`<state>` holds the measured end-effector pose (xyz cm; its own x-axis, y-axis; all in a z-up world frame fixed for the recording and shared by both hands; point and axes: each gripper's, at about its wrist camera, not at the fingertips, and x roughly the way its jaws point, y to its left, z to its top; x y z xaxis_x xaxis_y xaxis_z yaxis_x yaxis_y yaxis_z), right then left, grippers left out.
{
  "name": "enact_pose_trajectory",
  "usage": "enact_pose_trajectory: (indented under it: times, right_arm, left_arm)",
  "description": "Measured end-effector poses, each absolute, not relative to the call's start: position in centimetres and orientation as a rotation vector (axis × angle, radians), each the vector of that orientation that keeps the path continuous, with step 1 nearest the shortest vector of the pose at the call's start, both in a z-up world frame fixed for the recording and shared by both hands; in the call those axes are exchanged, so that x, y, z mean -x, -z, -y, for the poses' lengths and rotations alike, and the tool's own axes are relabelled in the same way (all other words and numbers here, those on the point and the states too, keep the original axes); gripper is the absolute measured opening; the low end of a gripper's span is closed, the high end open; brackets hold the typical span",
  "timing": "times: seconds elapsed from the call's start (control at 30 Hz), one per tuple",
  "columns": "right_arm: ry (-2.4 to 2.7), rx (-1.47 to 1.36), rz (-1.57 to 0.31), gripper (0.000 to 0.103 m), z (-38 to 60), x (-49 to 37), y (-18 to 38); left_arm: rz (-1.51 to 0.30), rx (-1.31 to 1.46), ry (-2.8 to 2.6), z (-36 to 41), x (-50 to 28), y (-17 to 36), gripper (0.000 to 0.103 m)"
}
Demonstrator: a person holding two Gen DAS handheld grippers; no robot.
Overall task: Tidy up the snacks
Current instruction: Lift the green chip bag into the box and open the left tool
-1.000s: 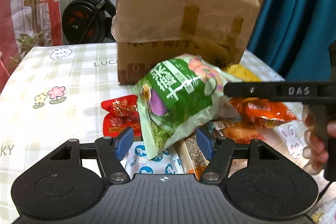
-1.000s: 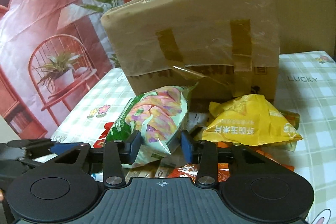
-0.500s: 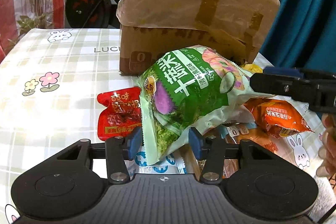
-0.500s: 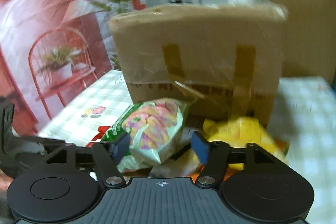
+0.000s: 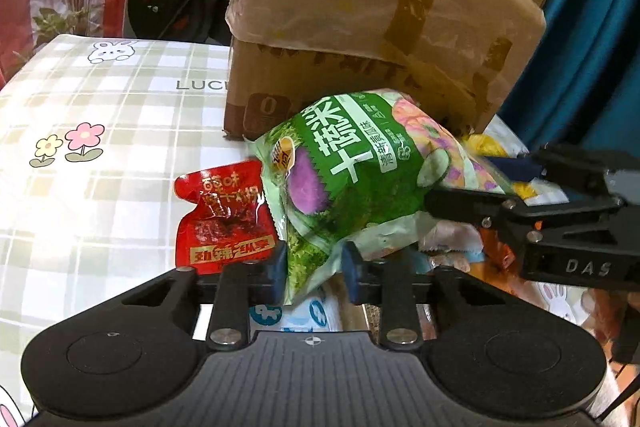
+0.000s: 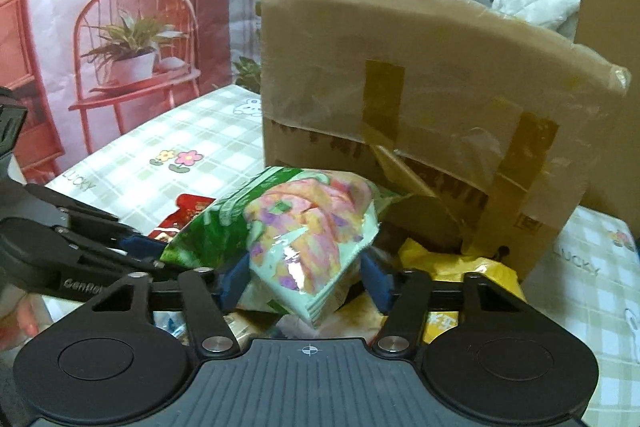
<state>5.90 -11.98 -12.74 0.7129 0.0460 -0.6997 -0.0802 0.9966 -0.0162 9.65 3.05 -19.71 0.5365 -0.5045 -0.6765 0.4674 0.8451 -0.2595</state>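
step: two-gripper hold on green snack bag | left gripper jaws just closed, pinching bag's near corner | right gripper jaws just closing, pinching other end | bag raised above snack pile, near side of cardboard box | tip: keep both pinches on seams, lift level, avoid crushing contents or dragging red packet

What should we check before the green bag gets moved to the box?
1. Left gripper pinching the green bag: ok, its jaws just closed on the bottom edge.
2. Right gripper on the bag's other end: cannot tell, the pads look slightly apart from it.
3. Bag lifted off the other snacks: ok.
4. Box open: not ok, its flap looks taped over.
5. Red packet out of the way: ok.
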Motion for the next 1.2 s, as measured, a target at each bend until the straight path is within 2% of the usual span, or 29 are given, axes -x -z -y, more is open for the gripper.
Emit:
enact_pose_trajectory:
  times: [0.07, 0.17, 0.5, 0.83, 1.2]
  right_arm:
    - [-0.077, 0.046, -0.770, 0.038, 11.8, -5.8, 12.7]
    - [-0.082, 0.050, -0.755, 0.032, 11.6, -5.4, 12.3]
    - [-0.123, 0.034, -0.671, 0.032, 10.6, -3.0, 8.8]
    - [-0.170, 0.058, -0.509, 0.031, 9.4, -0.8, 1.8]
    - [-0.116, 0.118, -0.372, 0.031, 14.0, -4.5, -5.1]
  left_arm:
    - [-0.815, 0.049, 0.579, -3.0, -9.4, 19.4, 0.025]
    - [-0.789, 0.037, 0.572, -3.1, -8.7, 18.7, 0.024]
    - [-0.697, 0.019, 0.535, -4.6, -5.1, 14.6, 0.023]
    - [-0.520, 0.016, 0.481, -6.0, -1.6, 8.0, 0.023]
    - [-0.366, -0.110, 0.527, -0.4, -7.5, 0.7, 0.023]
